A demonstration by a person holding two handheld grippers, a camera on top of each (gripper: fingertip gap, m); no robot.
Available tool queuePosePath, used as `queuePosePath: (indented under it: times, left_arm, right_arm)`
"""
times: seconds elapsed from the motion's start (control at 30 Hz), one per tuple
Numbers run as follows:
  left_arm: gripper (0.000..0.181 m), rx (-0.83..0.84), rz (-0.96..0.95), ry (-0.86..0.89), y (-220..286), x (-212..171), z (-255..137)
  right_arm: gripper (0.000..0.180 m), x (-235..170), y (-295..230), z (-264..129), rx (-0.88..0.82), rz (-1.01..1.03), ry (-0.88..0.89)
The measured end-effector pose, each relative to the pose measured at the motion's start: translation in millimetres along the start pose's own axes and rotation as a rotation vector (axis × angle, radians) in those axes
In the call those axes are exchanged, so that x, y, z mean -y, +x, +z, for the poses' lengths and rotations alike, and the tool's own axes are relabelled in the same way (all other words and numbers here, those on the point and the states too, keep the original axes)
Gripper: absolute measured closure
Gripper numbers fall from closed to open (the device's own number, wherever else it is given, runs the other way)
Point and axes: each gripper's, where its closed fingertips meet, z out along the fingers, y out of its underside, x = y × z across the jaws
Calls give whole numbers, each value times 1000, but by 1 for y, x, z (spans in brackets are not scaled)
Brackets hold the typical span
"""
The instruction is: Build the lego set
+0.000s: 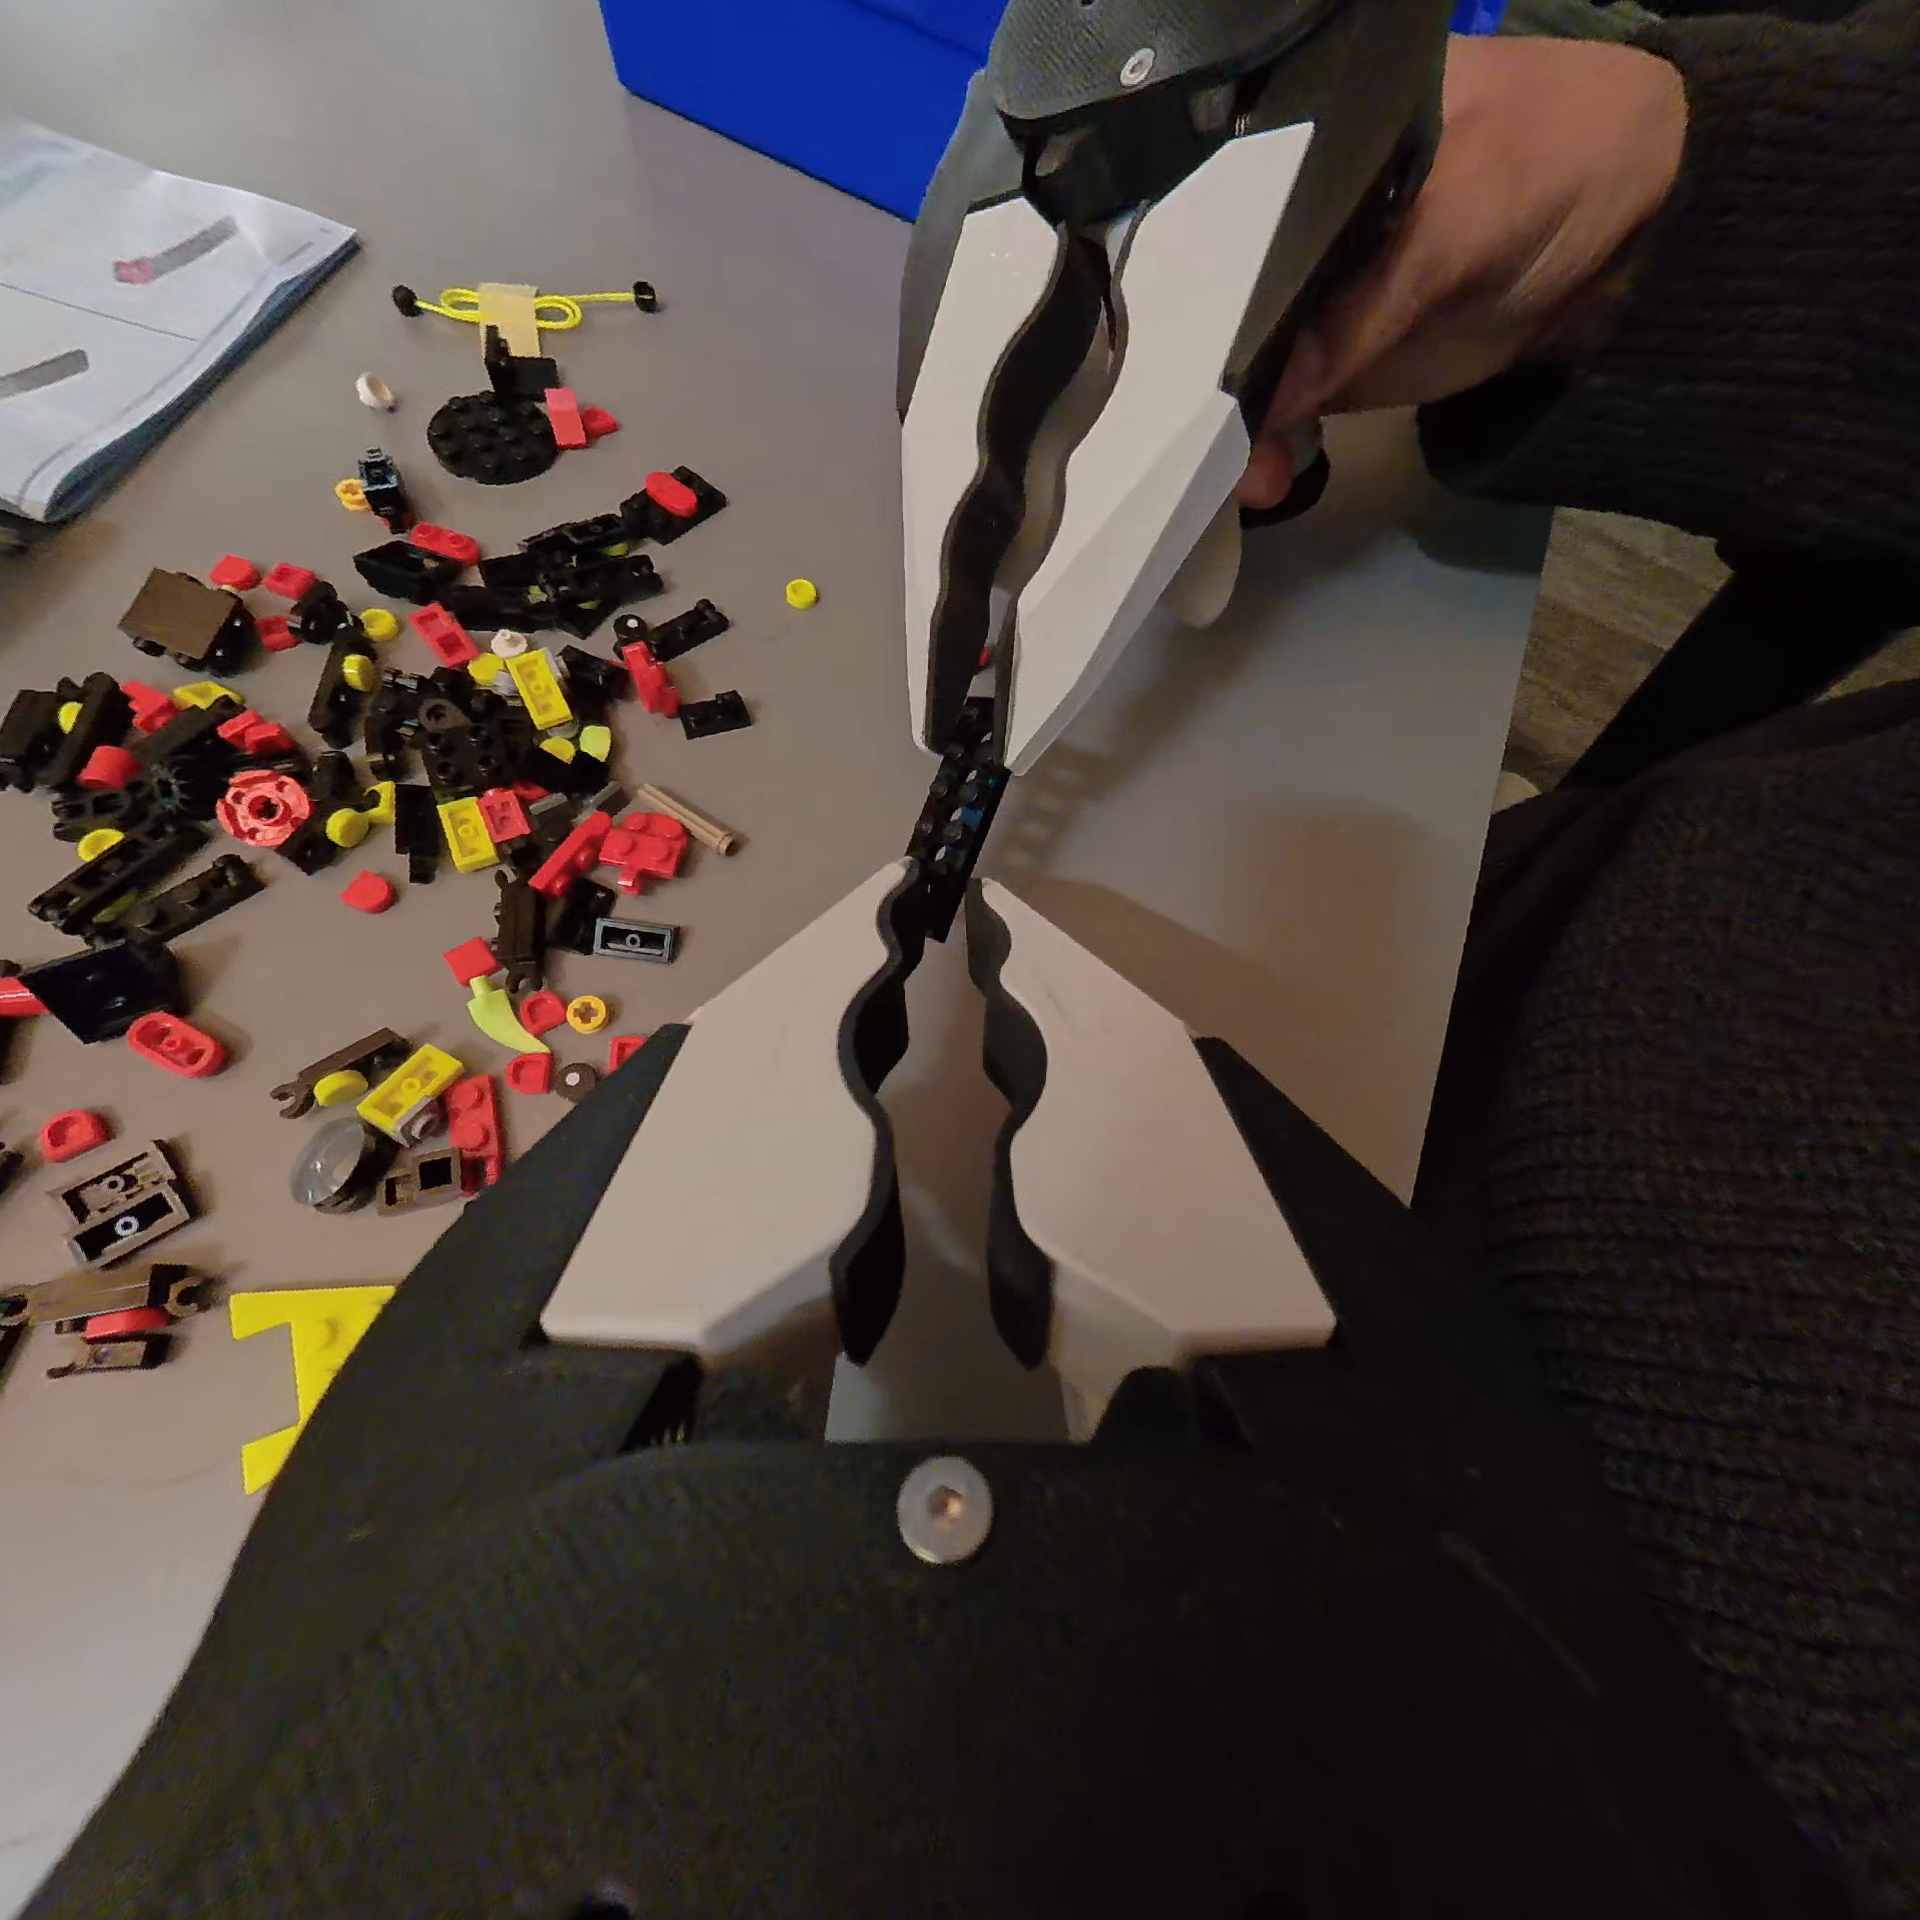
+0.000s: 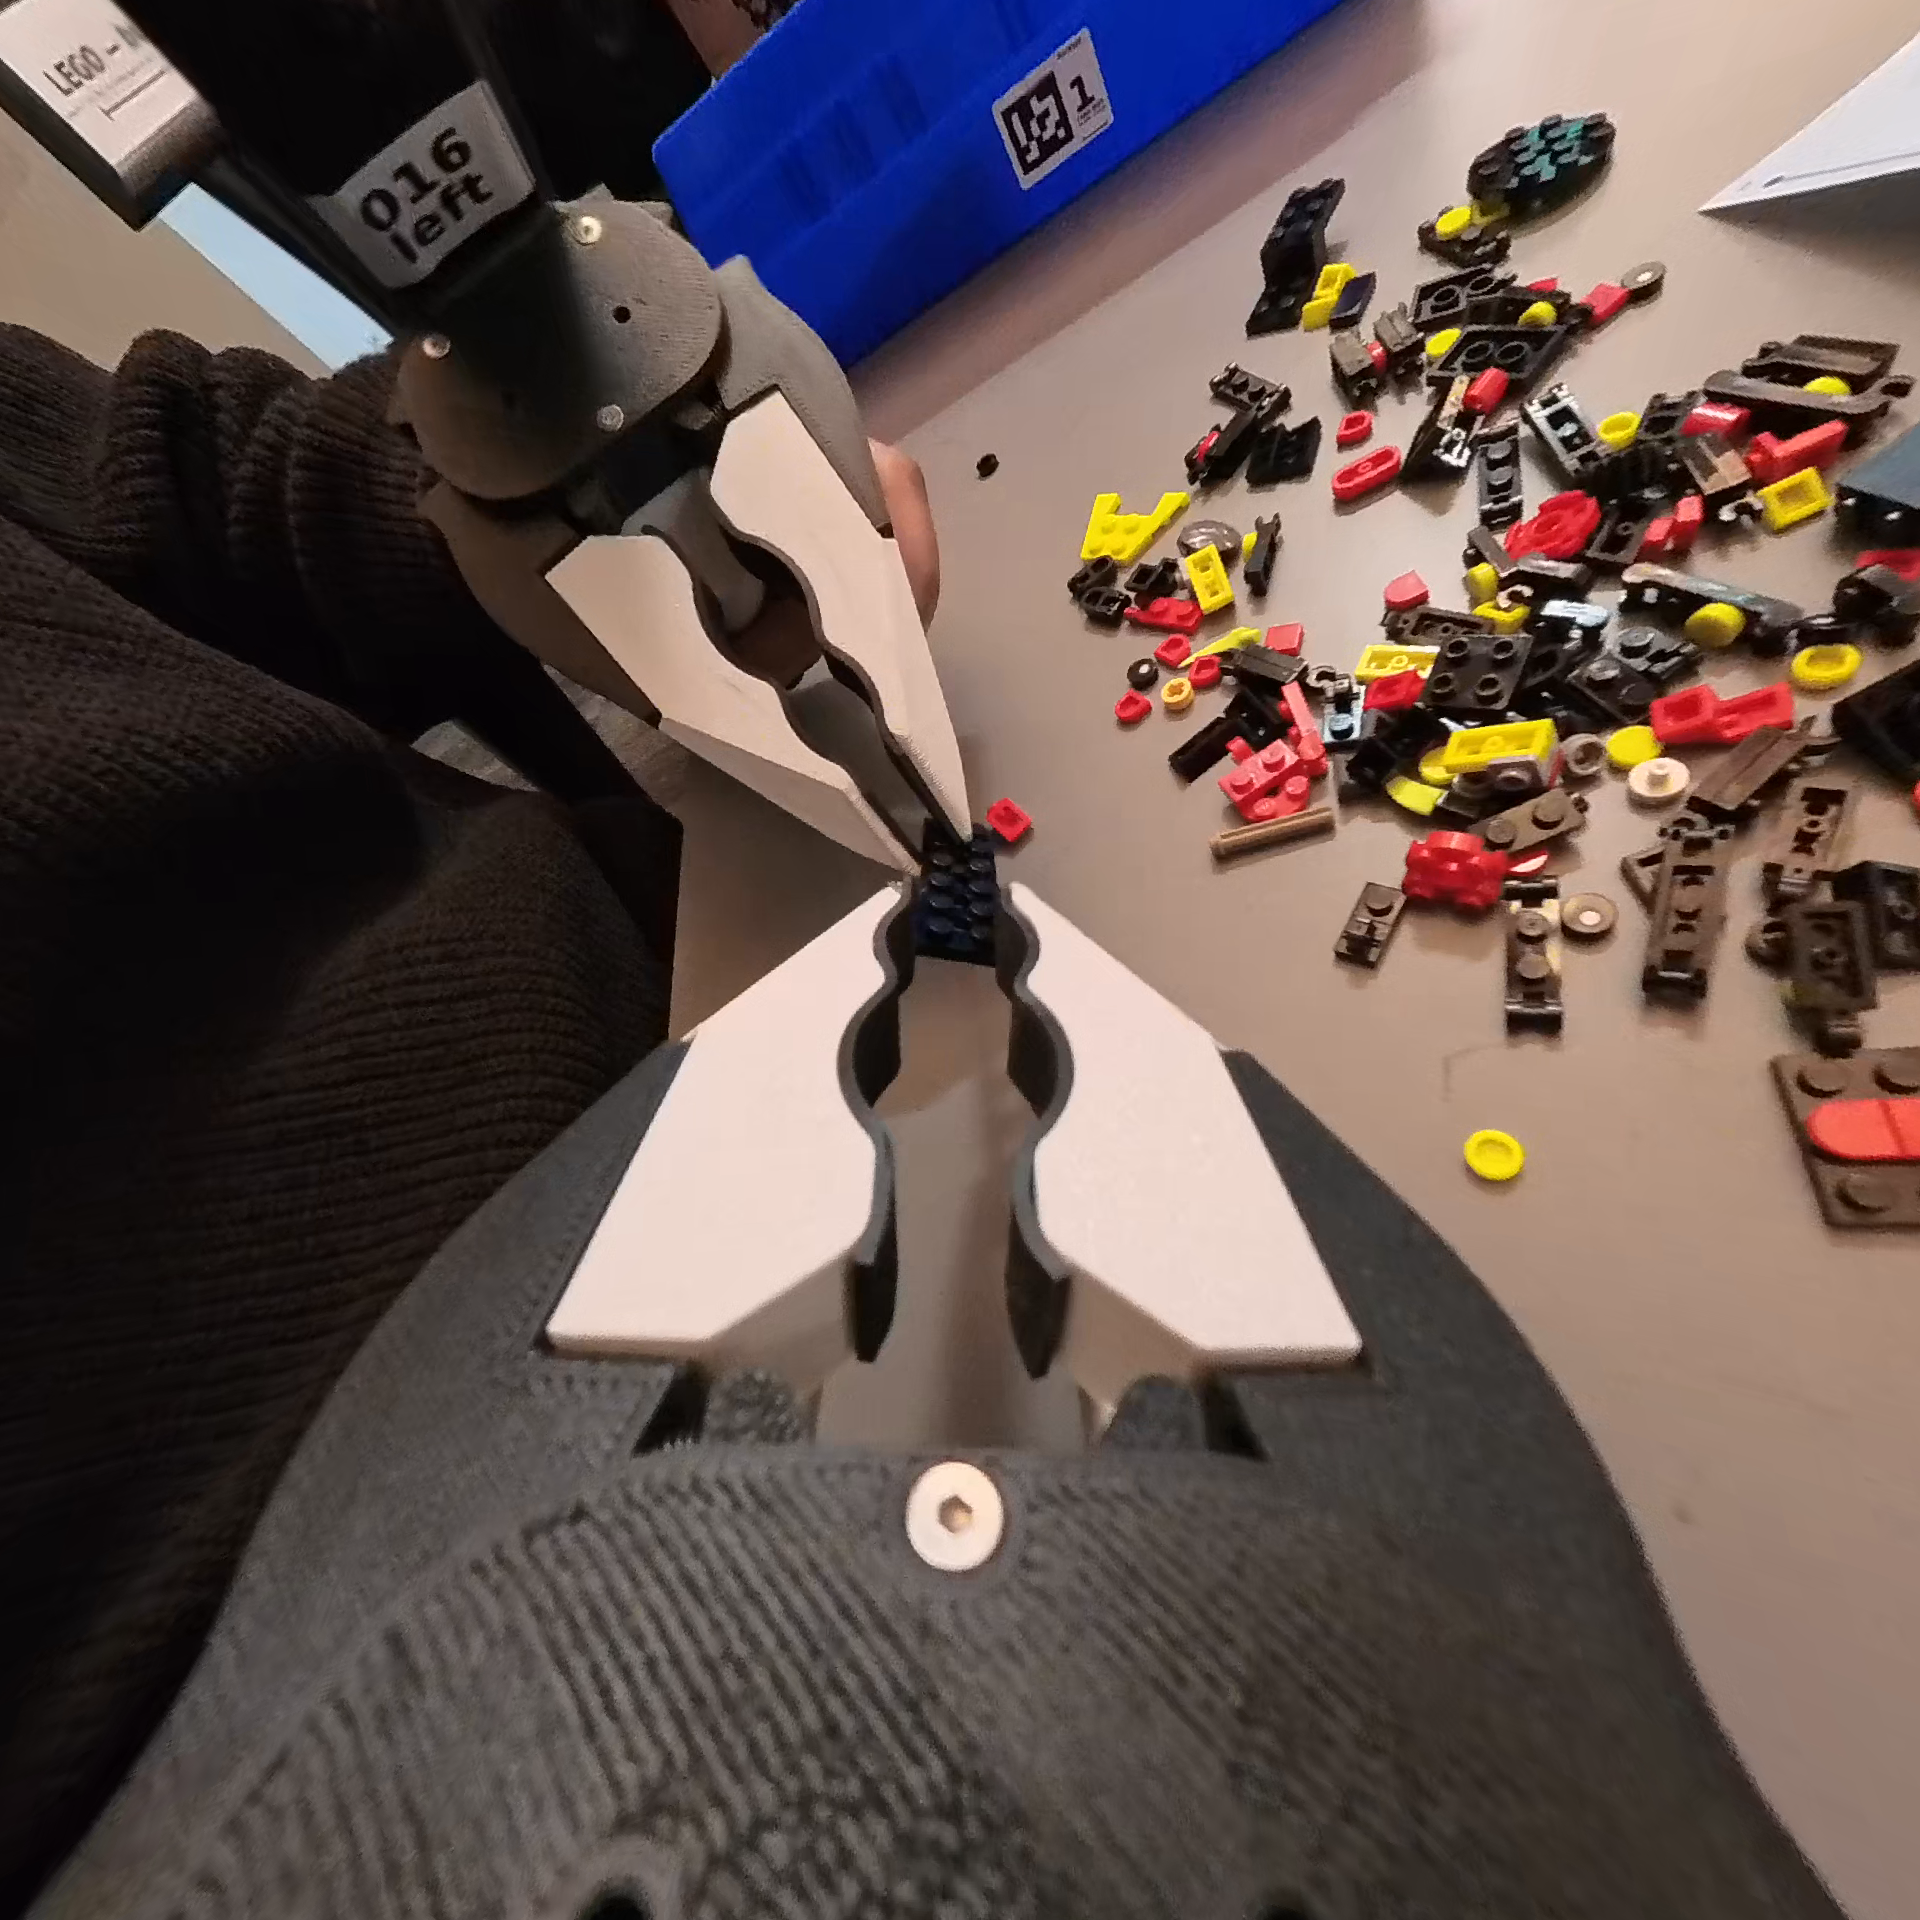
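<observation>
Both your left gripper (image 1: 940, 894) and right gripper (image 2: 951, 899) clench 1 black plate (image 1: 954, 821): light, stiff, slippery; hold its ends.

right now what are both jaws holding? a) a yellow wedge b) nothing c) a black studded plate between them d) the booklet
c: the black plate spans from the left gripper to the right gripper, each shut on one end, above the table.

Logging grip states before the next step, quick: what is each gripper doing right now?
Left gripper: closed on one end of the black studded plate.
Right gripper: closed on the other end of that plate.
</observation>
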Motion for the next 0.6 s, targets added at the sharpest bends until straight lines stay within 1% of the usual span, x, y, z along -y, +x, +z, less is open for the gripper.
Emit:
queuePosePath:
  times: [0.07, 0.13, 0.23, 0.33, 0.43, 0.47, 0.5, 0.6]
  left_arm:
    - [176, -15, -16, 11, 1, 2, -1]
    - [176, -49, -63, 33, 3, 6, -4]
    - [178, -155, -220, 75, 7, 12, -8]
    - [179, -294, -387, 128, 11, 21, -15]
    - [179, -398, -472, 152, 18, 26, -21]
    - [179, -407, -468, 143, 20, 24, -21]
    - [179, -401, -446, 133, 21, 23, -20]
    - [179, -379, -364, 104, 27, 19, -19]
  right_arm:
    - [167, 4, -1, -1, -2, -15, 18]
    - [161, 10, -1, -3, -16, -53, 44]
    - [151, 20, -4, -7, -58, -177, 80]
    - [140, 22, -11, -7, -106, -357, 65]
    - [143, 12, -17, 3, -113, -440, 3]
    - [147, 7, -19, 6, -91, -428, -21]
    - [156, 3, -23, 9, -56, -402, -40]
    - [163, 1, -31, 9, 29, -325, -37]
